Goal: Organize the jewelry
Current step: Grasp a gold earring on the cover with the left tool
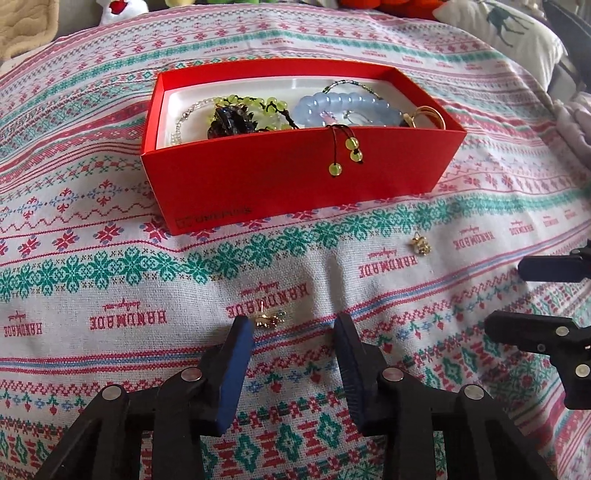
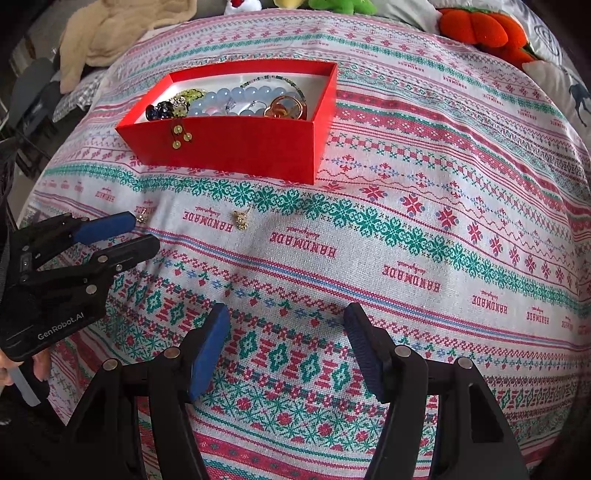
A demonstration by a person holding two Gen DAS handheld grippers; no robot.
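A red box holds beaded bracelets, a dark brooch and gold rings; a green-bead cord hangs over its front wall. Two small gold earrings lie on the patterned cloth. One earring lies just ahead of my left gripper, close to its left fingertip. That gripper is open and empty; it also shows in the right wrist view. The other earring lies further right. My right gripper is open and empty, some way in front of that earring; its fingers show in the left wrist view.
The patterned cloth covers a rounded surface that drops off at the sides. Plush toys and a pillow lie along the far edge. A beige blanket lies at the far left.
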